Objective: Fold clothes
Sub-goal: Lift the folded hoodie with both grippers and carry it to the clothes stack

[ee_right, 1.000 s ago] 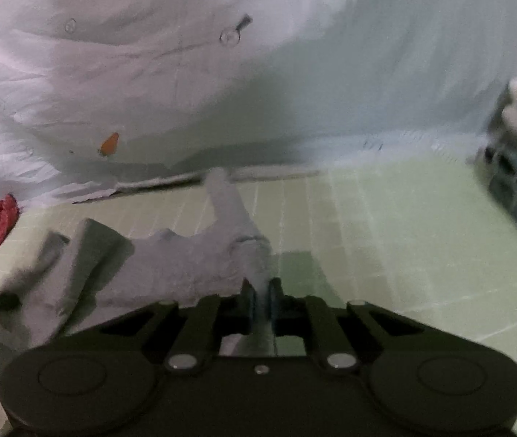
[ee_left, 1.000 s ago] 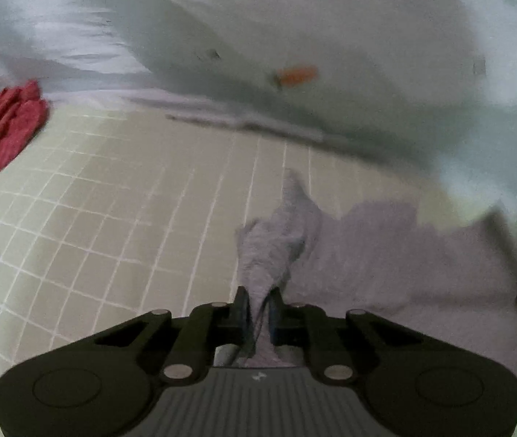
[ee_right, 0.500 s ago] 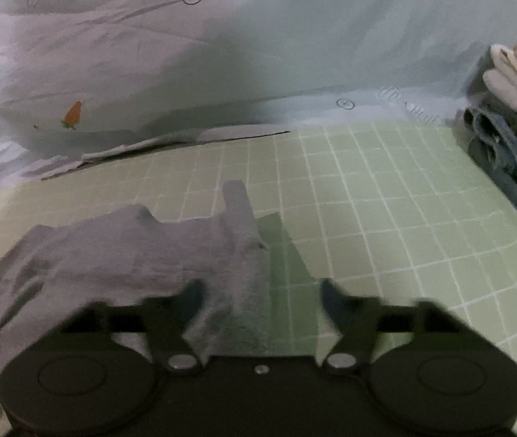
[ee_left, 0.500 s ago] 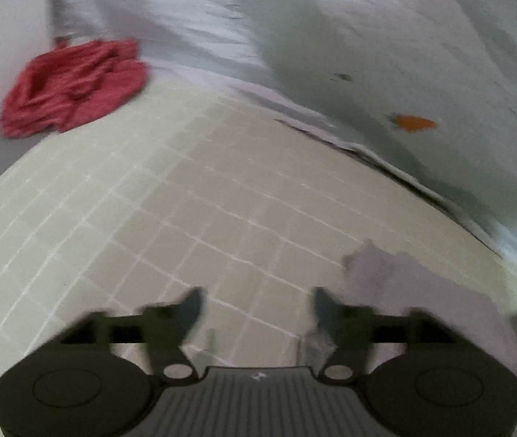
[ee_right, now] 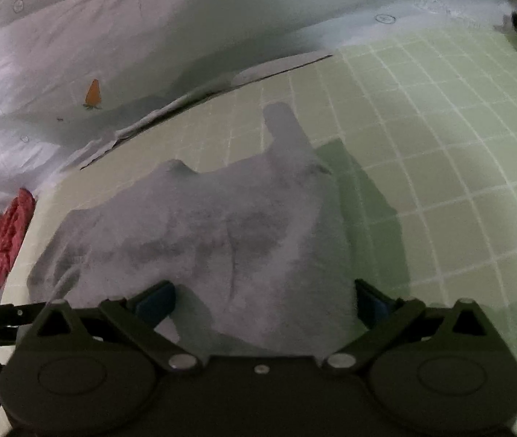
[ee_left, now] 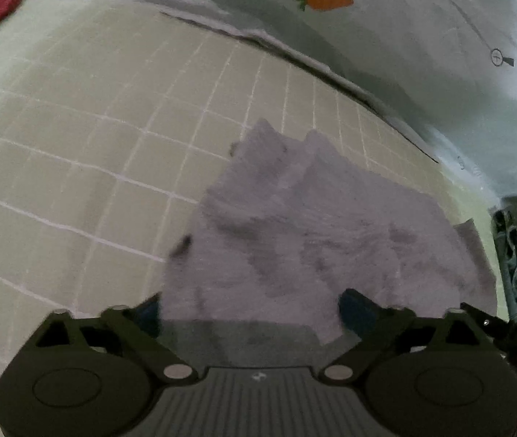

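Both tools are spread wide, gripping nothing. The left tool [ee_left: 249, 313] and right tool [ee_right: 264, 300] hover over the rumpled grey garment [ee_right: 204, 240], which lies on the green grid mat [ee_right: 458, 167], with a red cloth [ee_right: 7, 236] off at the mat's edge.

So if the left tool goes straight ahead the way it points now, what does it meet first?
Most likely the grey garment, which lies directly ahead of the open left tool on the green grid mat. Depth is unclear, so it may pass just above the cloth.
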A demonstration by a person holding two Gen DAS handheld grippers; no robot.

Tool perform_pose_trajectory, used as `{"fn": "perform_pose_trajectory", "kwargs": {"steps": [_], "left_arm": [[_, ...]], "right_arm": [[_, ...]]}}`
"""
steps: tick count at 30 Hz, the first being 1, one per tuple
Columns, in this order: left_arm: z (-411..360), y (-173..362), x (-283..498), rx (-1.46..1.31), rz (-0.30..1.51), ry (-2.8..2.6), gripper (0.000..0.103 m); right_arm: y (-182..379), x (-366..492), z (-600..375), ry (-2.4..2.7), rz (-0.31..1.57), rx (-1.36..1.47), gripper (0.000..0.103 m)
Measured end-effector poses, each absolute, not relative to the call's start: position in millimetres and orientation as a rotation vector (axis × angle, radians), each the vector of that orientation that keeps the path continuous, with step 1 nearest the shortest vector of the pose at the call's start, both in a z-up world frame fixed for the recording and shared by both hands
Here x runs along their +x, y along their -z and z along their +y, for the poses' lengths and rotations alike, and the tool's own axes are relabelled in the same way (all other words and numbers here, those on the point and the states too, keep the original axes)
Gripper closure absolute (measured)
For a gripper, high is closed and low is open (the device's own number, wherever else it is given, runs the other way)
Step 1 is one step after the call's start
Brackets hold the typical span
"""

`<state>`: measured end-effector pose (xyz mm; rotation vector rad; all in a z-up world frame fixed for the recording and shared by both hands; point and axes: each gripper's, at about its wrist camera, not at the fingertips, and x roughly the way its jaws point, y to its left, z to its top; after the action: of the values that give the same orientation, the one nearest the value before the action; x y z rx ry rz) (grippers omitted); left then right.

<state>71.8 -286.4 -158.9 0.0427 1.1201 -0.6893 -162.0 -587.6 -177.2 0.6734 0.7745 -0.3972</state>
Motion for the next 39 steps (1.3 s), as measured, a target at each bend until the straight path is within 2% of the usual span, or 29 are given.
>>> {"fn": "perform_pose_trajectory", "kwargs": {"steps": [6,7,8,9,11,12,14,17,22,27,31,39], "left_arm": [[-307.9,170.7,69.4,0.052,1.121,0.729,0.001],[-308.9,170.6,68.4,0.048,1.129,0.747,0.004],[-307.9,169.9,65.7,0.040,1.136,0.760,0.015],[-306.2,169.0,62.5,0.029,1.143,0.771,0.021],[-302.9,167.2,56.2,0.008,1.157,0.791,0.045],[-299.4,166.0,52.4,-0.011,1.165,0.789,0.050],[-291.3,161.1,42.0,-0.030,1.174,0.779,0.062],[-277.0,146.6,13.3,0.029,1.162,0.793,0.065],[-247.3,126.1,-42.0,0.046,1.176,0.850,0.066],[-240.4,114.4,-75.6,0.064,1.162,0.952,0.066],[-254.3,109.2,-98.5,0.105,1.154,1.048,0.070],[-318.7,96.9,-193.9,0.193,1.058,1.191,0.075]], "right_arm": [[180.6,-140.3,-577.3,0.334,0.726,0.719,0.000],[180.3,-138.0,-574.0,0.332,0.727,0.720,0.000],[179.9,-135.8,-570.6,0.332,0.728,0.720,0.000],[179.5,-133.6,-567.3,0.331,0.730,0.719,0.000],[179.5,-129.9,-562.0,0.244,0.744,0.778,0.003],[179.7,-131.1,-557.4,0.215,0.745,0.818,0.008],[179.2,-137.9,-546.6,0.183,0.733,0.880,0.034],[175.5,-158.2,-528.3,0.185,0.713,0.949,0.044],[157.4,-208.2,-489.4,0.192,0.738,0.969,0.048],[133.4,-260.2,-470.1,0.268,0.684,0.979,0.057],[116.2,-298.8,-455.7,0.344,0.650,0.931,0.067],[104.5,-399.1,-485.9,0.468,0.502,0.961,0.073]]}}
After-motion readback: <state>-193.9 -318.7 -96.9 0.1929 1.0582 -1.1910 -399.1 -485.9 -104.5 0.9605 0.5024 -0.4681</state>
